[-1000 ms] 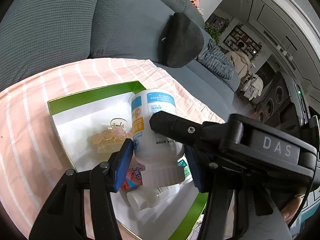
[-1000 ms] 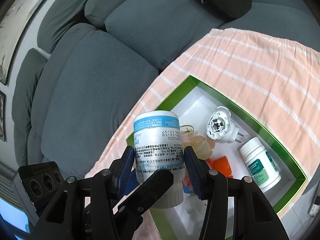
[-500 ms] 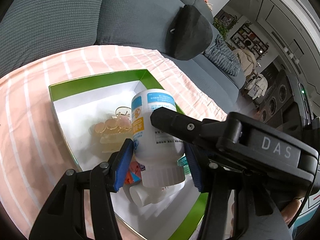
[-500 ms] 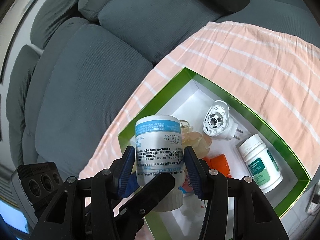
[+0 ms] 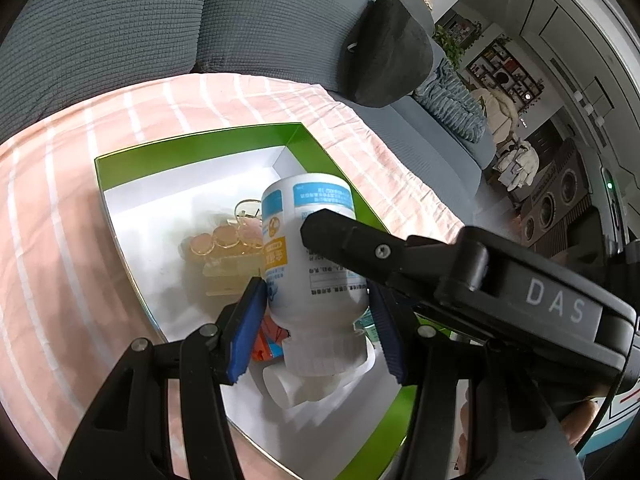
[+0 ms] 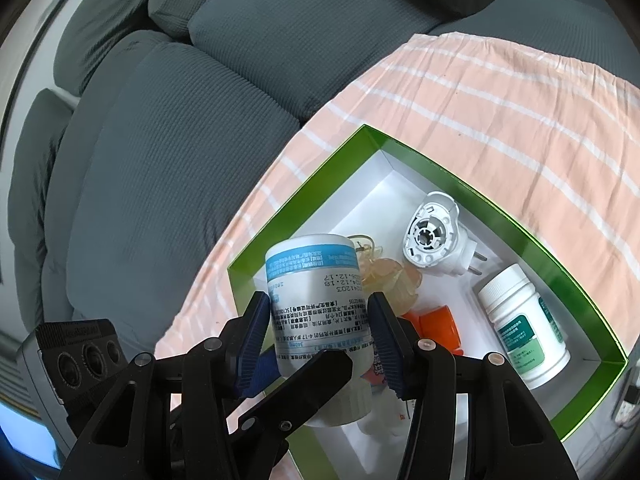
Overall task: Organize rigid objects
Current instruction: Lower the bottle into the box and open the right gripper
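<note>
Nothing has shifted markedly: both the left gripper and the right gripper pinch the inverted white plastic bottle above the green-rimmed white box; we advise releasing one side before lowering.

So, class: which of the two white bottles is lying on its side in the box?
The smaller green-labelled bottle; the blue-labelled bottle is held between both grippers.

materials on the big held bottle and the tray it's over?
Big bottle: looks like opaque white plastic with a slight sheen, under a glossy printed label; ribbed white cap, likely plastic too. Tray: probably coated cardboard, judging by thin folded walls with creased corners, shiny green rim, matte white inside.
</note>
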The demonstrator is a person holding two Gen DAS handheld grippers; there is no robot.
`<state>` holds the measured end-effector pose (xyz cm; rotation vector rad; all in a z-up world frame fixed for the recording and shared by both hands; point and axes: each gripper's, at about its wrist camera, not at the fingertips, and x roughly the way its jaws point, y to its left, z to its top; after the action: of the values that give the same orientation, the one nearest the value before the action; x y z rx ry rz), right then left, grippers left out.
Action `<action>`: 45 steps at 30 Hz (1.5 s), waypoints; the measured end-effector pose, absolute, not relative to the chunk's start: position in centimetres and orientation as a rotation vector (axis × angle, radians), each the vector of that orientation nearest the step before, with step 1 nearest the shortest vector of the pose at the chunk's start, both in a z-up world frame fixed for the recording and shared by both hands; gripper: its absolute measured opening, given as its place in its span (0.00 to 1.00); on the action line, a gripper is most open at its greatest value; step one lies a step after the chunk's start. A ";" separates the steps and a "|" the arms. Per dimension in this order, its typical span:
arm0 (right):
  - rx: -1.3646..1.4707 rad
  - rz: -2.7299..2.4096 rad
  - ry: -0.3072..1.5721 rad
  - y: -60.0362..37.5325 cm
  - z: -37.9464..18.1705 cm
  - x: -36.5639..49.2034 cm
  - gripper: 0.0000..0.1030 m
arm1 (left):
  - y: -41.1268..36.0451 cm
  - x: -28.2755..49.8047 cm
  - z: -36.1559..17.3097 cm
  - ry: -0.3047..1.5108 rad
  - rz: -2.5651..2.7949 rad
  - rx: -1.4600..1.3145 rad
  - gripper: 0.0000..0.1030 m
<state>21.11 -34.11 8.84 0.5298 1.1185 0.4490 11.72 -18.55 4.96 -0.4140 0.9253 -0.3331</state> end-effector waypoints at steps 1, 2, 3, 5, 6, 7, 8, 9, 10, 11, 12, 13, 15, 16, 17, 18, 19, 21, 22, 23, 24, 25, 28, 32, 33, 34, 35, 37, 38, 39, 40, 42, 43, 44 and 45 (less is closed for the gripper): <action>0.531 0.448 1.119 -34.1 8.9 21.1 0.52 | -18.6 11.8 4.9 0.929 -0.332 -0.414 0.49; 0.529 0.441 1.119 -34.1 8.9 21.1 0.52 | -18.6 11.8 4.9 0.935 -0.330 -0.415 0.49; 0.527 0.437 1.120 -34.0 9.0 21.0 0.52 | -18.7 11.9 4.8 0.940 -0.328 -0.416 0.48; 0.517 0.422 1.123 -33.9 9.0 21.0 0.52 | -18.8 12.0 4.8 0.943 -0.313 -0.403 0.48; 0.511 0.412 1.126 -33.9 8.9 20.9 0.52 | -18.9 12.1 4.8 0.943 -0.305 -0.394 0.48; 0.502 0.400 1.129 -33.9 8.9 20.9 0.52 | -18.9 12.1 4.8 0.945 -0.301 -0.391 0.48; 0.499 0.395 1.130 -33.9 8.9 20.9 0.52 | -19.0 12.2 4.7 0.950 -0.298 -0.389 0.48; 0.501 0.391 1.134 -33.9 8.8 21.0 0.52 | -19.0 12.3 4.6 0.955 -0.296 -0.391 0.48; 0.501 0.386 1.135 -34.0 8.8 21.0 0.52 | -19.0 12.3 4.5 0.960 -0.294 -0.393 0.48; 0.500 0.382 1.135 -34.1 8.7 21.0 0.52 | -19.0 12.4 4.4 0.967 -0.292 -0.393 0.48; 0.499 0.375 1.138 -34.1 8.6 21.1 0.52 | -19.0 12.4 4.3 0.971 -0.290 -0.393 0.48; 0.496 0.368 1.139 -34.2 8.6 21.1 0.52 | -19.1 12.5 4.3 0.975 -0.288 -0.392 0.48; 0.491 0.357 1.142 -34.4 8.5 21.2 0.52 | -19.1 12.6 4.1 0.984 -0.282 -0.387 0.48; 0.488 0.349 1.144 -34.4 8.4 21.2 0.52 | -19.2 12.6 4.1 0.986 -0.279 -0.386 0.49; 0.486 0.343 1.145 -34.5 8.4 21.2 0.52 | -19.1 12.5 4.1 0.988 -0.275 -0.384 0.50; 0.484 0.338 1.145 -34.5 8.4 21.2 0.52 | -19.1 12.5 4.1 0.990 -0.274 -0.383 0.50; 0.481 0.332 1.146 -34.5 8.4 21.2 0.52 | -19.0 12.5 4.0 0.990 -0.274 -0.385 0.51; 0.474 0.322 1.144 -34.6 8.4 21.2 0.52 | -19.1 12.4 4.1 0.990 -0.270 -0.385 0.52; 0.473 0.320 1.143 -34.6 8.4 21.2 0.53 | -19.1 12.3 4.1 0.992 -0.266 -0.380 0.54; 0.470 0.316 1.143 -34.6 8.4 21.2 0.53 | -19.2 12.4 4.2 0.992 -0.261 -0.375 0.56; 0.468 0.311 1.143 -34.6 8.4 21.2 0.52 | -19.2 12.3 4.2 0.992 -0.256 -0.371 0.59; 0.464 0.303 1.143 -34.6 8.5 21.2 0.52 | -19.2 12.2 4.2 0.991 -0.255 -0.368 0.61; 0.450 0.281 1.141 -34.8 8.6 21.3 0.52 | -19.3 12.1 4.4 0.987 -0.260 -0.363 0.65; 0.440 0.253 1.134 -35.0 8.9 21.2 0.53 | -19.7 11.9 4.7 0.974 -0.252 -0.327 0.74; 0.437 0.246 1.133 -35.1 8.9 21.1 0.53 | -19.8 11.9 4.9 0.969 -0.251 -0.321 0.74; 0.434 0.239 1.132 -35.2 9.0 21.1 0.53 | -19.8 11.7 5.1 0.963 -0.251 -0.313 0.75; 0.433 0.233 1.130 -35.3 9.1 21.1 0.53 | -19.9 11.8 5.3 0.960 -0.249 -0.309 0.75; 0.433 0.227 1.126 -35.4 9.3 21.0 0.53 | -20.0 11.6 5.7 0.949 -0.237 -0.289 0.80; 0.433 0.224 1.122 -35.5 9.4 20.9 0.53 | -20.1 11.5 5.9 0.944 -0.230 -0.280 0.82; 0.433 0.222 1.116 -35.6 9.7 20.8 0.53 | -20.2 11.5 6.1 0.937 -0.225 -0.271 0.85; 0.431 0.220 1.112 -35.6 9.8 20.7 0.53 | -20.3 11.4 6.3 0.930 -0.221 -0.264 0.88; 0.426 0.211 1.093 -35.7 10.4 20.4 0.60 | -20.2 11.3 6.6 0.919 -0.219 -0.261 0.88; 0.426 0.209 1.084 -35.7 10.6 20.4 0.65 | -20.2 11.2 6.7 0.915 -0.218 -0.262 0.89; 0.425 0.207 1.071 -35.8 10.9 20.2 0.66 | -20.0 11.2 6.9 0.912 -0.216 -0.264 0.90; 0.425 0.206 1.063 -35.8 11.1 20.1 0.67 | -20.0 11.2 6.9 0.908 -0.211 -0.263 0.94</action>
<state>20.11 -35.81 11.08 0.4248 1.0634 0.2064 11.19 -20.03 6.94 -0.2627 0.9085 -0.2108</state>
